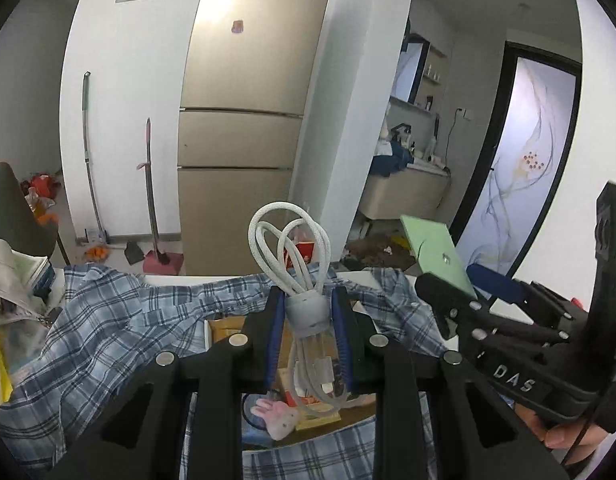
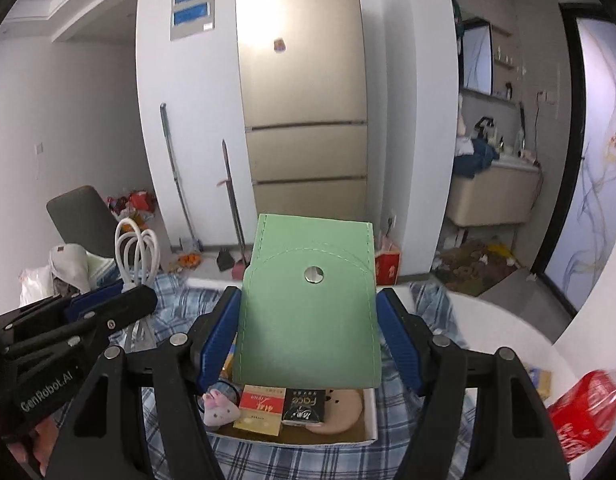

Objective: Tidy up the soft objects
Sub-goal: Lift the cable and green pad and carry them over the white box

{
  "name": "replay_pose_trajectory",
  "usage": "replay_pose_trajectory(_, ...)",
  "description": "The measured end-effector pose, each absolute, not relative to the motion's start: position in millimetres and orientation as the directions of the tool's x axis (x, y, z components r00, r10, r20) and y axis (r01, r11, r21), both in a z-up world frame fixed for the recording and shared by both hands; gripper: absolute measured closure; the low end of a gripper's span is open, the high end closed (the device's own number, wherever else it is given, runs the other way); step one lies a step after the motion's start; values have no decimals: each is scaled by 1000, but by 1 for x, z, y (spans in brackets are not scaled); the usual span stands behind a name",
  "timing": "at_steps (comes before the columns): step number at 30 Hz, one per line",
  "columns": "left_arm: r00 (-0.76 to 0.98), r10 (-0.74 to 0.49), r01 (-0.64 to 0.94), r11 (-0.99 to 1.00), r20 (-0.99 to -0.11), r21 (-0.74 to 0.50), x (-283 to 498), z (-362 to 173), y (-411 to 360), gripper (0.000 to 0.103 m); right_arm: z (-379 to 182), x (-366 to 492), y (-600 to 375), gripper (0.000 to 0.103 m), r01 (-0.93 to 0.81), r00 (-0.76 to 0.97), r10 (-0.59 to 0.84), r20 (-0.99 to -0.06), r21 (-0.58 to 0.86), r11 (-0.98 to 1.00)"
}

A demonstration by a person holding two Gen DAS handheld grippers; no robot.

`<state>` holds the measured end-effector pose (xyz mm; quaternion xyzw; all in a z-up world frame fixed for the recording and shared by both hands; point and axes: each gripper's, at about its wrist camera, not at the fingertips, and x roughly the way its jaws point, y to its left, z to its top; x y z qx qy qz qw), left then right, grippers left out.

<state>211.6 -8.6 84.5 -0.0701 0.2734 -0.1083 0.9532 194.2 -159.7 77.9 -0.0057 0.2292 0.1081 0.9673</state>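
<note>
My left gripper is shut on a coiled white cable bound by a grey strap, held upright above an open cardboard box. The cable also shows at the left of the right wrist view. My right gripper is shut on a green pouch with a metal snap, held above the same box. The pouch also shows in the left wrist view. Inside the box lie a pink plush toy, a red-and-yellow pack, a black pack and a tan cushion.
The box sits on a blue plaid shirt spread over a white table. A red cola can stands at the right. A grey bag and clutter lie at the left. A fridge, brooms and a chair stand beyond.
</note>
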Motion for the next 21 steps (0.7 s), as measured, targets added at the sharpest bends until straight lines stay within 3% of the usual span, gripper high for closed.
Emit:
replay_pose_trajectory(13,736,-189,119,981,-650,-152,255,19,-11,77,11,235,-156,35,-214,790,185,-584,20,977)
replay_pose_trajectory(21,705,-173,99,984,-688,-145,272,-4,-4,77,-21,256,-156,35,-186,731,152,-665,20,982)
